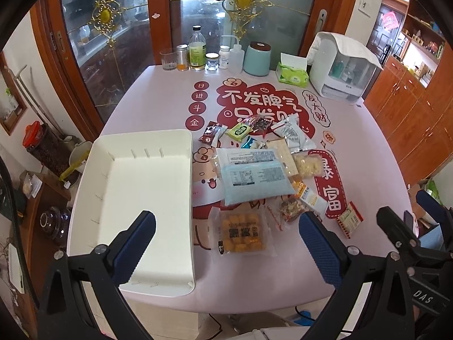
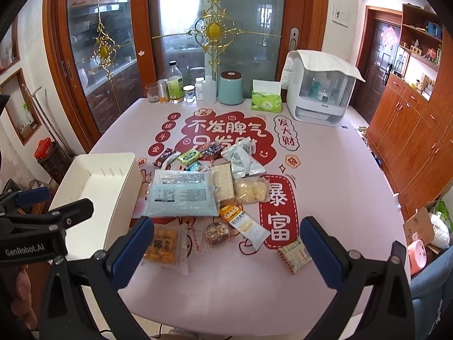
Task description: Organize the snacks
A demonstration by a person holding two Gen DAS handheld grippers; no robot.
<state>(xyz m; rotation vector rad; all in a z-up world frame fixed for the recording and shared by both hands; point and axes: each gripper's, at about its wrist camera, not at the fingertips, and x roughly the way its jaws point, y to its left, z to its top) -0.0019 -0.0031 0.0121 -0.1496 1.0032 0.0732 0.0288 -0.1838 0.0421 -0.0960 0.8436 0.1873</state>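
Both grippers, left (image 1: 226,235) and right (image 2: 223,240), spread, empty; white bin (image 1: 181,141) at 9 o'clock bare (nothing sorted), snack packets (image 1: 254,175) all loose.

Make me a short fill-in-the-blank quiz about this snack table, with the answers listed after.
1. The white tray holds ____ snacks so far.
2. The large light blue packet lies to the ____ of the tray.
3. The fingers of the left gripper and the right gripper are ____.
4. The tissue box at the far edge is ____ in colour.

Answers: no; right; open; green
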